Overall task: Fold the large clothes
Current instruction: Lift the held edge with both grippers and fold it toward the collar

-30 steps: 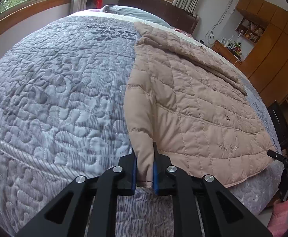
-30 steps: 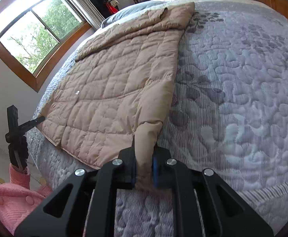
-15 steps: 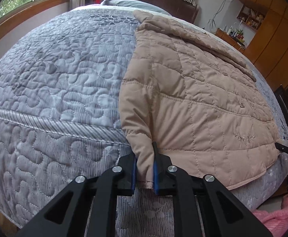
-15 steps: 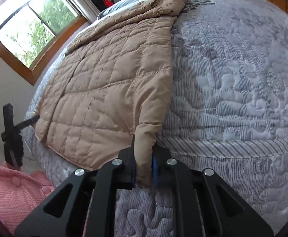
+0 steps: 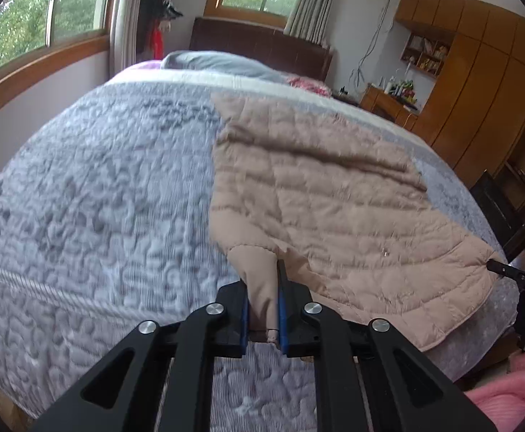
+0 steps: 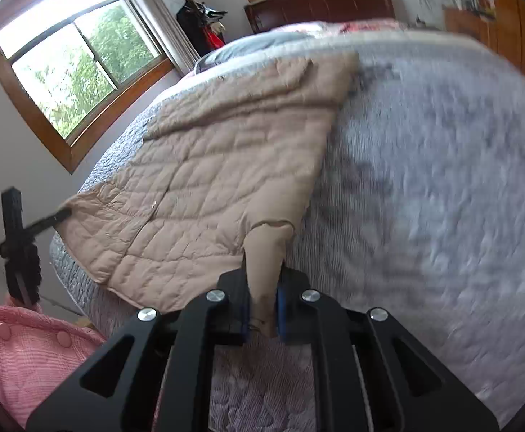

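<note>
The left tongs [image 5: 264, 309] are clamped tight on one near corner of a big tan puffy coat [image 5: 327, 194]. The blue pads [image 5: 243, 318] squeeze a pinch of the cloth, and it stands up between them like a little tent.

The coat lies spread out on the bed [image 5: 93, 194], on top of a gray quilt with swirly stitching. Most of it is flat. One long part, maybe a sleeve, is laid over the top near the far end. The near edge hangs just past the side of the bed.

The right tongs [image 6: 262, 311] are clamped on the other near corner of the same coat [image 6: 223, 165]. The cloth is pinched and pulled up there too. So both near corners are held, one in each tongs.

I think the folding has only just started. The coat is laid out and gripped, but no big fold of the body is made yet. The near edge may go over to the far end next, and then the coat needs more folds to get small.

There are no boxes, baskets or bins here for the coat. Something pink and knitted [image 6: 28, 352] shows low down beside the bed. A gray pillow [image 5: 212, 63] sits at the head of the bed.
</note>
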The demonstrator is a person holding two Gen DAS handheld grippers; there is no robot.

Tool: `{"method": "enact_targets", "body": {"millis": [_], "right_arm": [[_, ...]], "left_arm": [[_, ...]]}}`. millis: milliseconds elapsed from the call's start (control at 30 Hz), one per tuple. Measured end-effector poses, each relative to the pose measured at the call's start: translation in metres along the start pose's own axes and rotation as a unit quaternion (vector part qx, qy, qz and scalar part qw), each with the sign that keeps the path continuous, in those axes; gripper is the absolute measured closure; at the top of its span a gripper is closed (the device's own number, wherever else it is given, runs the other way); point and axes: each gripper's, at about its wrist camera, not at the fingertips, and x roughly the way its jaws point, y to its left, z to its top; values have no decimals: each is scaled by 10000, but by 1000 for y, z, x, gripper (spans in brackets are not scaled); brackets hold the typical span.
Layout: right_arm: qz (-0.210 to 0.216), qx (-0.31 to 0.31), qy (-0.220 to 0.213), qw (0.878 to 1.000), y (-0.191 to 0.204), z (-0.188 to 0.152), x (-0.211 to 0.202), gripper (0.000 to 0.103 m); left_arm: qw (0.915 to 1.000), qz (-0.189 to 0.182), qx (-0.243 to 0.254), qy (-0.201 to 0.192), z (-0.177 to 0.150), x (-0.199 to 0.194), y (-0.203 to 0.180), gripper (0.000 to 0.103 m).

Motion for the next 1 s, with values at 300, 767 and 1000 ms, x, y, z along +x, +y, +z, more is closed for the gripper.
{"method": "enact_targets", "body": {"millis": [300,767,1000], "right_arm": [[-145,-322,-286,9990,1,94,-14,94],[-307,316,-14,9990,-44,261,66,94],[-467,758,436,9951,-83,312,139,94]], "left_arm": [[9979,1,302,-568,102,18,-14,91],[9985,280,85,-467,253,143,-6,91],[9986,465,-230,-104,293,225,13,91]]}}
